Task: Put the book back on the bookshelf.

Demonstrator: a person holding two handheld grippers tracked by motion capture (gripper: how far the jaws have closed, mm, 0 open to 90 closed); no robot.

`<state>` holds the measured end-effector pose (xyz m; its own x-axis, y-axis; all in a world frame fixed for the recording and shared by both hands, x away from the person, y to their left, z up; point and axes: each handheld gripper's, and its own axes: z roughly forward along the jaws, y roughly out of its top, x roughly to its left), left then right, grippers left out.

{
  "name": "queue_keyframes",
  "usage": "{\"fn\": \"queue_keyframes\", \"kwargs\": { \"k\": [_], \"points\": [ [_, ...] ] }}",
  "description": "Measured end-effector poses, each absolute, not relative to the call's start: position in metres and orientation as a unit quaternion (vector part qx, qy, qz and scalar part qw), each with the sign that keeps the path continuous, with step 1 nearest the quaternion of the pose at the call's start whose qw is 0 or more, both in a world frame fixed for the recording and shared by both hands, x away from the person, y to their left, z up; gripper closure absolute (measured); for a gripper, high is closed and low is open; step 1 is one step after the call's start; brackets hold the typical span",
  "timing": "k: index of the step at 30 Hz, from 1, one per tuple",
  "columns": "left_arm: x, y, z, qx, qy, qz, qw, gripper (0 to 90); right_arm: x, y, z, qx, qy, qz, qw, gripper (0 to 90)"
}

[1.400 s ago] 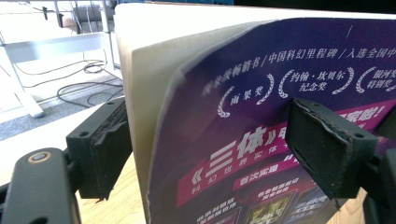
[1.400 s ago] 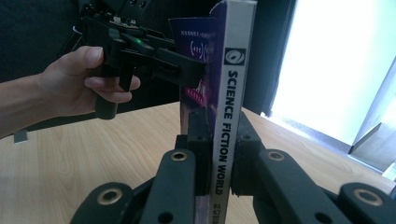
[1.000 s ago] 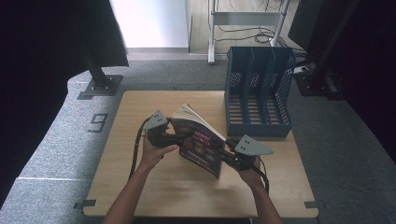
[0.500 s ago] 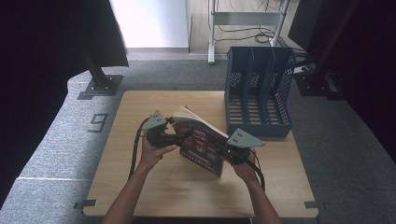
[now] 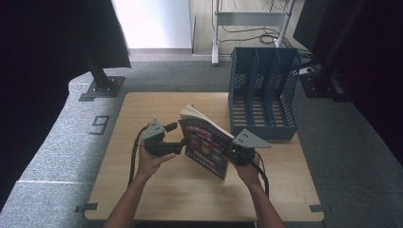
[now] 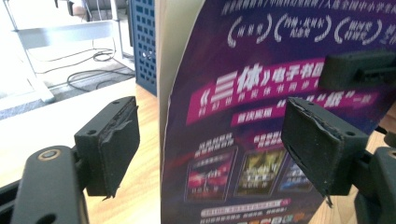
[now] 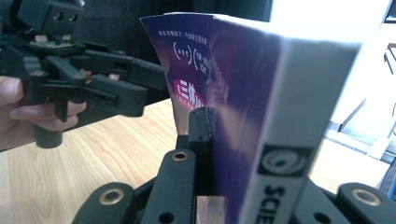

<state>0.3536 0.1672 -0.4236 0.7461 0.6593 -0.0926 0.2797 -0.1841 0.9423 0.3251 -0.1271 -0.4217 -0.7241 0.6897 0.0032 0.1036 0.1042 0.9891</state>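
Standing book (image 5: pixel 205 142) beside file rack (image 5: pixel 263 102)

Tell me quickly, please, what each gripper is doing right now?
Left gripper: open, jaws either side of the purple-covered paperback book's edge.
Right gripper: shut on the book's spine end.
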Motion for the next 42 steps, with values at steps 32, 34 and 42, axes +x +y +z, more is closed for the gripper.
{"fn": "queue_keyframes", "kwargs": {
  "k": [32, 34, 42],
  "points": [
    [0.317, 0.216, -0.47, 0.743, 0.356, 0.168, 0.541, 21.4, 0.314, -0.115, -0.408, 0.318, 0.678, 0.605, 0.27, 81.4],
    [0.317, 0.216, -0.47, 0.744, 0.355, 0.164, 0.542, 21.4, 0.314, -0.115, -0.407, 0.319, 0.678, 0.604, 0.271, 81.4],
    [0.321, 0.218, -0.474, 0.744, 0.363, 0.156, 0.538, 21.7, 0.31, -0.116, -0.394, 0.322, 0.669, 0.607, 0.283, 81.5]
  ]
}}
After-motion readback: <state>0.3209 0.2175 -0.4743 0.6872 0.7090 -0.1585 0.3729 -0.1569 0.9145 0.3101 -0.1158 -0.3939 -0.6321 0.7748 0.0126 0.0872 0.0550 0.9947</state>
